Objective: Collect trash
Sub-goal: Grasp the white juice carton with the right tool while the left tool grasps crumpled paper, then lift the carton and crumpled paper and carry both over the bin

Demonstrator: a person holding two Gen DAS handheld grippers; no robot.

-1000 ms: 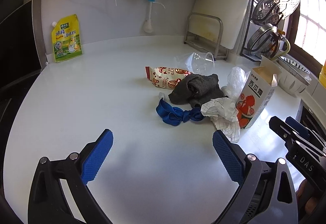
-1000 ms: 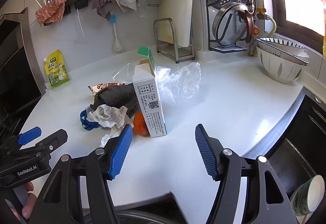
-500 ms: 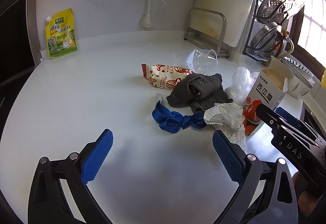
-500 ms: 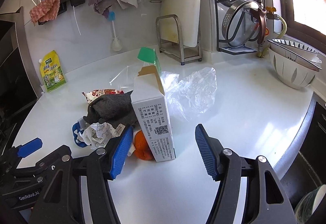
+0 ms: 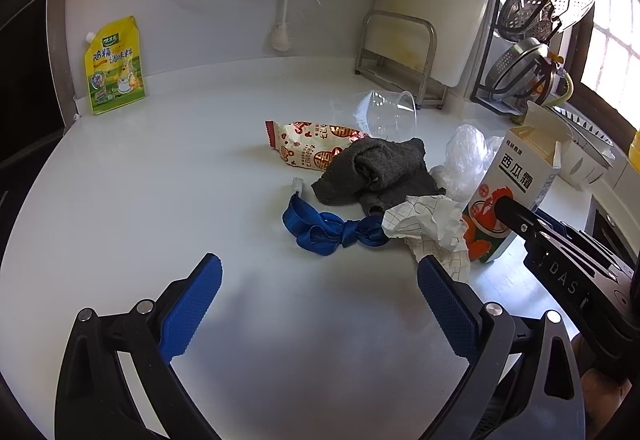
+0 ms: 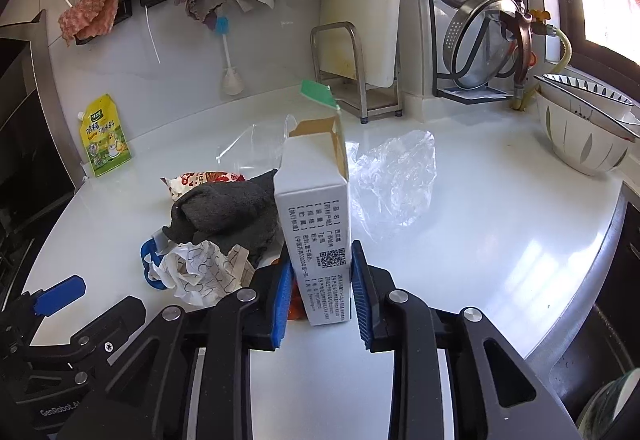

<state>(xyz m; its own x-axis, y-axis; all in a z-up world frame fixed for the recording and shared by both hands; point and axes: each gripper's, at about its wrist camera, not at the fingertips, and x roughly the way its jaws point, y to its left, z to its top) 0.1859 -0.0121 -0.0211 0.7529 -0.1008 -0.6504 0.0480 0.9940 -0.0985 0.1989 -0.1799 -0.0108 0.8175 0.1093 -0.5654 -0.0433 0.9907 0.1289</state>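
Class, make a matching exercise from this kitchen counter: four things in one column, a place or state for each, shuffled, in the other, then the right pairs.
Things:
1. white carton
2. clear plastic cup
3. yellow seasoning pouch
4. blue ribbon

Places or states:
A. lying on its side behind the snack wrapper
B. leaning against the back wall, far left
C. upright, top flap open, between the closing pads of the right hand-held gripper
D. knotted, flat on the counter beside the crumpled paper

Pairs: 1-C, 2-A, 3-B, 4-D
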